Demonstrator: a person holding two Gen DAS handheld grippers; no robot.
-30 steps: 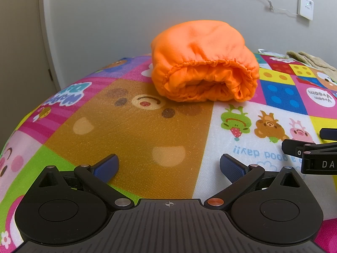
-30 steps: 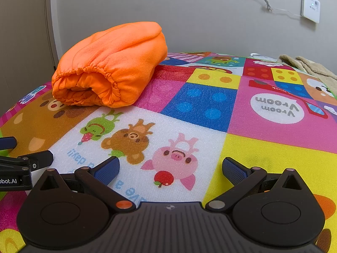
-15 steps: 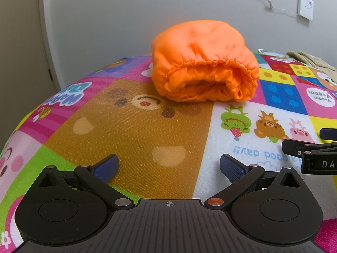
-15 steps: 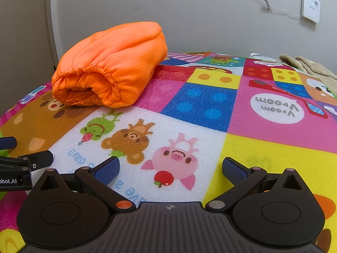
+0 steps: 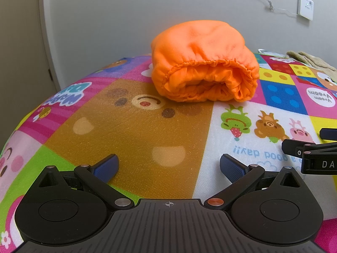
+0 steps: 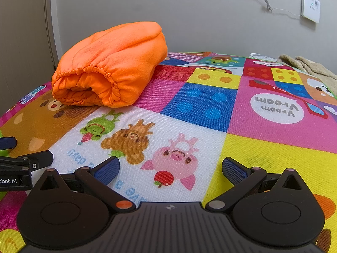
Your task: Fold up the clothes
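An orange garment (image 5: pixel 202 63) lies folded into a thick bundle on the colourful play mat (image 5: pixel 134 130), its elastic hem facing me. It also shows in the right wrist view (image 6: pixel 109 67), at the left. My left gripper (image 5: pixel 168 165) is open and empty, low over the mat, well short of the bundle. My right gripper (image 6: pixel 170 168) is open and empty, low over the mat, to the right of the bundle. The two grippers sit side by side.
A beige towel (image 6: pixel 311 67) lies at the mat's far right edge. A grey wall (image 5: pixel 147 21) stands behind the mat, with a socket and a white box (image 6: pixel 310 7) on it. The mat (image 6: pixel 252 147) drops off at the left.
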